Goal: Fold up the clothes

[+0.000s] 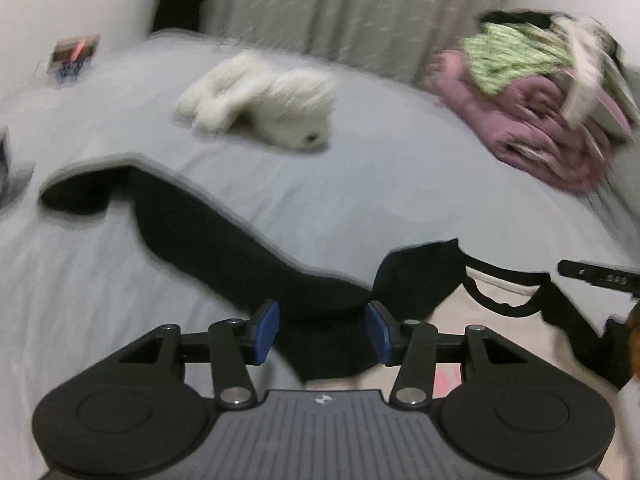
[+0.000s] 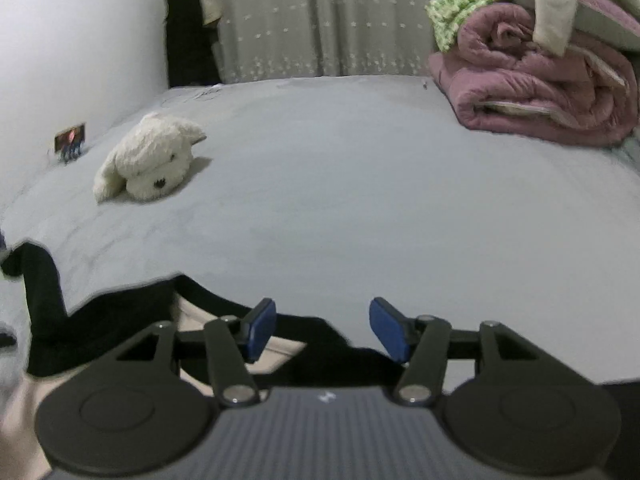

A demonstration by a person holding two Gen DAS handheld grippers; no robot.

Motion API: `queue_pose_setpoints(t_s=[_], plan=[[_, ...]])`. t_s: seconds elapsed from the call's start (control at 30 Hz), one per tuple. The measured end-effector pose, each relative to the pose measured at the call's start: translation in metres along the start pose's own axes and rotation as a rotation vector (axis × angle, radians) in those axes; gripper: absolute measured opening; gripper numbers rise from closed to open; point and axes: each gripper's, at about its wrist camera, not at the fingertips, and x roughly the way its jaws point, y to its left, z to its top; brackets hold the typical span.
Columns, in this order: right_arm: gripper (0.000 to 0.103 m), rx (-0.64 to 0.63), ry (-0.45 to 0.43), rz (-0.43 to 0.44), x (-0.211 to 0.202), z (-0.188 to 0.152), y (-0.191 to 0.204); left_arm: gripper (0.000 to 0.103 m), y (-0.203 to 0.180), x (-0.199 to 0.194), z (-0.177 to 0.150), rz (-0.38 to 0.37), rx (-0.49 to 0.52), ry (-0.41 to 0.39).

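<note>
Both claws gape, holding nothing. Your left claw point(image 1: 323, 330) straddles the black sleeve; pinch only that top layer and the fold drags crooked. Your right claw point(image 2: 322, 330) overhangs the collar edge, so it could close on bedsheet point(image 2: 360, 200). The raglan shirt point(image 1: 460, 312), cream body with black sleeves, lies at 6 o'clock on the bed, one sleeve splayed toward 10.

Right gripper point(image 2: 323, 330) stands with jaws apart over the near edge of a grey bed point(image 2: 360, 184), above a black-and-cream garment point(image 2: 120, 320) lying flat with one black sleeve extending left. A white plush dog point(image 2: 150, 160) lies at left, well apart. Rolled pink bedding point(image 2: 532, 84) is stacked at far right, before a curtain point(image 2: 320, 20).
</note>
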Motion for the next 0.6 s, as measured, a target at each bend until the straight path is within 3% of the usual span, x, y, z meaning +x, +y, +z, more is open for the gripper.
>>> queue_pose_setpoints(t_s=[0.07, 0.17, 0.27, 0.37, 0.43, 0.47, 0.53, 0.6], plan=[[0.054, -0.086, 0.02, 0.01, -0.004, -0.006, -0.004, 0.056, -0.003, 0.008, 0.011, -0.017, 0.089, -0.025], [0.05, -0.174, 0.062, 0.033, -0.002, -0.014, -0.008, 0.068, 0.0, 0.035, 0.03, -0.139, 0.032, 0.047], [0.047, -0.221, 0.088, 0.049, 0.005, -0.019, -0.008, 0.068, -0.007, 0.063, 0.039, -0.207, 0.001, 0.094], [0.04, -0.249, 0.103, 0.062, 0.016, -0.021, -0.005, 0.067, -0.027, 0.09, 0.041, -0.212, 0.078, 0.119], [0.025, -0.268, 0.113, 0.071, 0.024, -0.023, -0.003, 0.047, -0.044, 0.104, 0.036, -0.186, 0.17, 0.152], [0.012, -0.278, 0.118, 0.076, 0.028, -0.024, -0.003, 0.008, -0.051, 0.11, 0.033, -0.172, 0.221, 0.168], [0.007, -0.296, 0.128, 0.085, 0.035, -0.026, -0.001, 0.005, -0.061, 0.116, 0.029, -0.157, 0.296, 0.178], [0.006, -0.295, 0.091, 0.068, 0.032, -0.024, -0.001, 0.004, -0.061, 0.11, 0.035, -0.161, 0.302, 0.125]])
